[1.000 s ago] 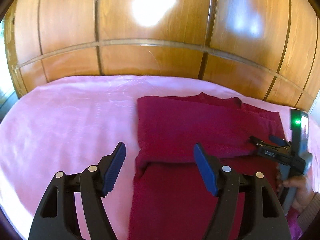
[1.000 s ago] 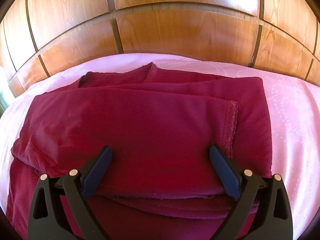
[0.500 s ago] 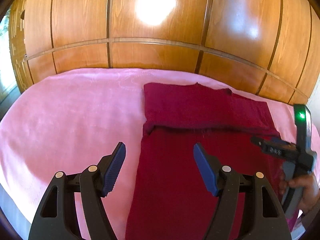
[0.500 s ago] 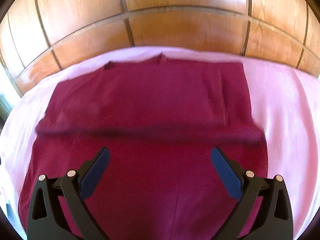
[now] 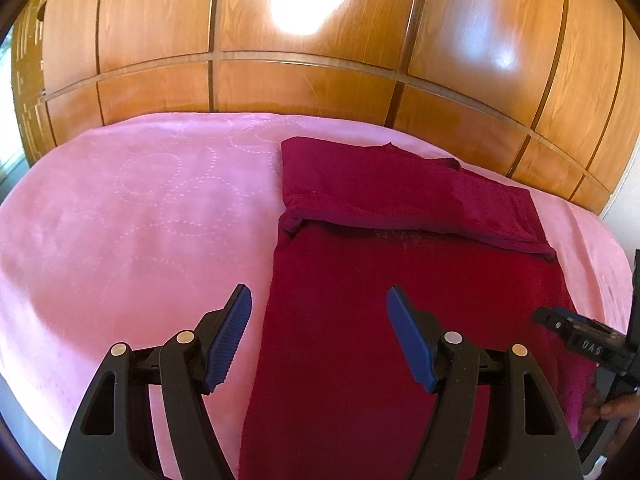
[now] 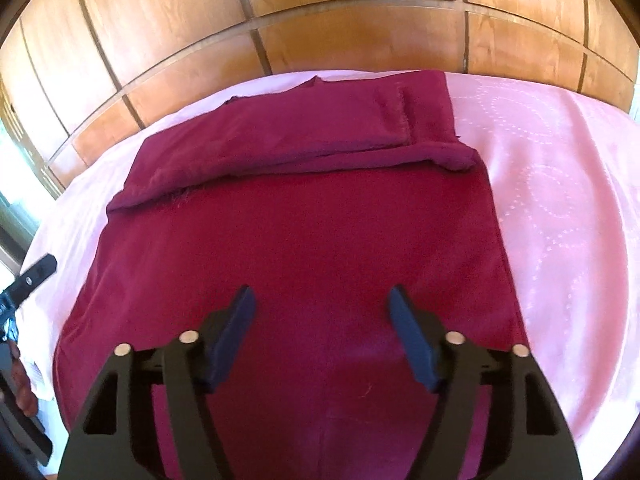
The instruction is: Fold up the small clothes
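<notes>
My left claw (image 5: 319, 336) and right claw (image 6: 322, 336) both hung wide and empty above the near half of the maroon garment (image 6: 296, 248), which lay on the pink bedspread (image 5: 132, 216), its long axis running away from me toward the far edge, the far end already folded back.

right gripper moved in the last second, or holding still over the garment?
Yes. The right gripper has pulled back toward the person: the dark red garment's folded edge now sits farther up toward the wooden panels, with more flat fabric before its open fingers.
</notes>
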Available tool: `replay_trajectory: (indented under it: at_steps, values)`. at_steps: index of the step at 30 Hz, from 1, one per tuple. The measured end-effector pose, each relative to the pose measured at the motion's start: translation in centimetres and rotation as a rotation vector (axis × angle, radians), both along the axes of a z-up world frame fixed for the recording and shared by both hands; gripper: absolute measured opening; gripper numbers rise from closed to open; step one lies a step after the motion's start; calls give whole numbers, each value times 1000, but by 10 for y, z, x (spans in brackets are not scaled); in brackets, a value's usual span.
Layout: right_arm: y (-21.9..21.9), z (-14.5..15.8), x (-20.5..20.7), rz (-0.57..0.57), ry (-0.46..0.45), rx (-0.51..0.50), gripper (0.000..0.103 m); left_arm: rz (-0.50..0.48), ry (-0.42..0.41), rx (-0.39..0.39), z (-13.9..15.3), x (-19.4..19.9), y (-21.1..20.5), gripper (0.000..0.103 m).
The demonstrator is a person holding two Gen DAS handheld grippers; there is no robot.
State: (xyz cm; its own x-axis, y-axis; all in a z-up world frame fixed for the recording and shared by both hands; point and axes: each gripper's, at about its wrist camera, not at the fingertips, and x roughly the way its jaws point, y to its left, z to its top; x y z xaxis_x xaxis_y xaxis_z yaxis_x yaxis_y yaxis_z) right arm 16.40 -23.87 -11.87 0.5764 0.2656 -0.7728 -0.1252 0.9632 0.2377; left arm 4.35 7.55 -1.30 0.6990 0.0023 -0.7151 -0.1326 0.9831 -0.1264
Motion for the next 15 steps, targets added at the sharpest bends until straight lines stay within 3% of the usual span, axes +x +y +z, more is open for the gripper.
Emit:
replay_trajectory:
  at_steps: [4, 15]
  values:
    - [-5, 8, 23, -21, -14, 20, 56, 10, 6, 5, -4, 12, 5, 69]
    - [-14, 20, 108, -107, -53, 34, 56, 11, 40, 31, -13, 62, 19, 69]
